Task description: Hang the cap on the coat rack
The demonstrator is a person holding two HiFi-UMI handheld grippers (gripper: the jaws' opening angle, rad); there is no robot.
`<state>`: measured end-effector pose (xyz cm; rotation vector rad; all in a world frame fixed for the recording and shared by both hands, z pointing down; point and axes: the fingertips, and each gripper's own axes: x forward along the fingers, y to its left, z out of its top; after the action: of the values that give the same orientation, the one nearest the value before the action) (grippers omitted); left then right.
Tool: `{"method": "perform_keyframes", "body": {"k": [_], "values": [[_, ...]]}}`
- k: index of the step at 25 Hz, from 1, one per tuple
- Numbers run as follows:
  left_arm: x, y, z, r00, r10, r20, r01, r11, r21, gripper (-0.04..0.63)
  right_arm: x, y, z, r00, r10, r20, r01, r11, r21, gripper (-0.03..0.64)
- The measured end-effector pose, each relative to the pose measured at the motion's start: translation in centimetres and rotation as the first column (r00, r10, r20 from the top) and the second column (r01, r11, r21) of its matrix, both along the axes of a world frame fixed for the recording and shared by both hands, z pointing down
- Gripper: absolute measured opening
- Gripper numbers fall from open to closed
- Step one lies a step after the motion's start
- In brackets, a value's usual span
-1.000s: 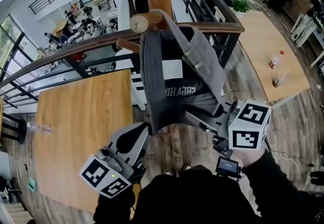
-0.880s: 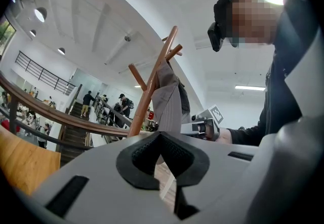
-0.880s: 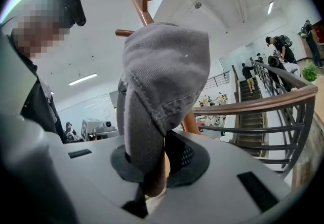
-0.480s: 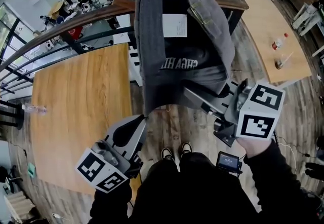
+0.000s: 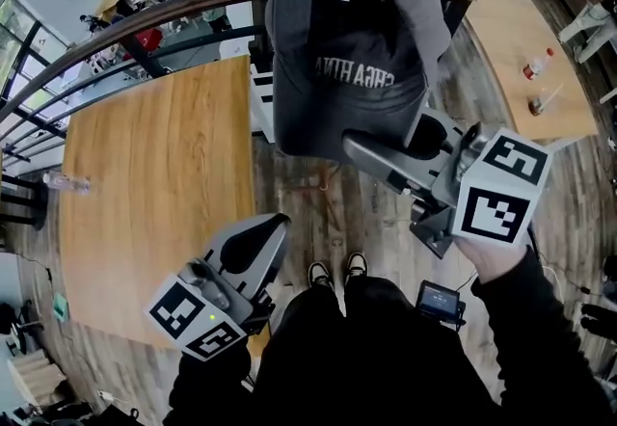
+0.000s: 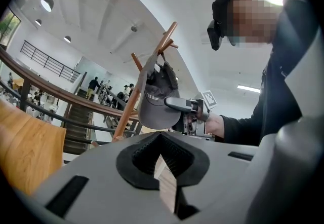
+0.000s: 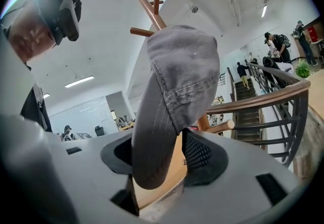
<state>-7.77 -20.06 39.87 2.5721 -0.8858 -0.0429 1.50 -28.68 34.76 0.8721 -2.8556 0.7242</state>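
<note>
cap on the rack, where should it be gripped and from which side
By the brim, from below: it looks like the stiff, flat part and hangs lowest, while the other end hangs on the rack. The right gripper has just opened its jaws, which stand either side of it.

Soft, even light is filling the hall, white ceiling strip lamps [image 7: 78,82] are glaring, the fisheye lenses are bowing the brown wooden handrail [image 7: 263,98], and black vignetting is rounding both gripper views.
</note>
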Motion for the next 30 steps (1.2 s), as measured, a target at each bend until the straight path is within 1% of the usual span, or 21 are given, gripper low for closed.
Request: {"method": "perform_keyframes", "body": {"k": [6, 9, 15, 18, 21, 23, 24, 25, 27, 28, 30], "values": [[3.2, 0.6, -1.4, 0.999, 0.034, 0.008, -0.035, 0.999, 0.005, 0.000, 3.9, 1.7, -0.6, 0.999, 0.015, 0.044, -0.013, 0.999, -0.029, 0.222], [4.1, 0.4, -1.6, 0.999, 0.054, 0.009, -0.054, 0.998, 0.011, 0.000, 5.3, 2.2, 0.0, 0.998, 0.035, 0.059, -0.033, 0.998, -0.045, 0.222], [5.6, 0.7, -2.0, 0.995, 0.095, 0.022, -0.095, 0.995, 0.020, 0.000, 8.1, 3.8, 0.9, 0.995, 0.081, 0.054, -0.078, 0.995, -0.062, 0.222], [6.5, 0.6, -2.6, 0.993, 0.117, 0.025, -0.117, 0.993, 0.033, 0.000, 9.6, 4.4, 0.4, 0.993, 0.103, 0.050, -0.100, 0.994, -0.052, 0.222], [7.1, 0.9, -2.7, 0.989, 0.143, 0.025, -0.144, 0.988, 0.048, 0.000, 10.4, 5.2, 0.3, 0.992, 0.121, 0.040, -0.120, 0.992, -0.037, 0.222], [7.4, 1.1, -2.7, 0.987, 0.162, 0.023, -0.163, 0.985, 0.058, 0.000, 10.3, 6.0, 0.7, 0.993, 0.116, 0.030, -0.115, 0.993, -0.032, 0.221], [7.6, 1.1, -2.7, 0.985, 0.171, 0.022, -0.172, 0.983, 0.061, 0.000, 10.1, 6.4, 0.9, 0.994, 0.104, 0.023, -0.103, 0.994, -0.032, 0.213], [8.0, 1.1, -2.9, 0.983, 0.181, 0.022, -0.182, 0.981, 0.063, 0.000, 9.9, 6.8, 1.1, 0.996, 0.087, 0.014, -0.087, 0.996, -0.031, 0.175], [8.9, 0.9, -3.3, 0.979, 0.202, 0.023, -0.203, 0.977, 0.064, 0.000, 9.7, 7.5, 1.3, 0.999, 0.053, 0.000, -0.053, 0.998, -0.030, 0.051], [9.3, 0.9, -3.5, 0.977, 0.211, 0.024, -0.212, 0.975, 0.066, 0.000, 9.5, 7.9, 1.3, 0.999, 0.037, 0.000, -0.037, 0.999, -0.027, 0.035], [9.8, 0.9, -3.6, 0.974, 0.226, 0.025, -0.227, 0.971, 0.070, 0.000, 9.1, 8.7, 1.3, 1.000, 0.014, 0.005, -0.014, 1.000, -0.017, 0.024]]}}
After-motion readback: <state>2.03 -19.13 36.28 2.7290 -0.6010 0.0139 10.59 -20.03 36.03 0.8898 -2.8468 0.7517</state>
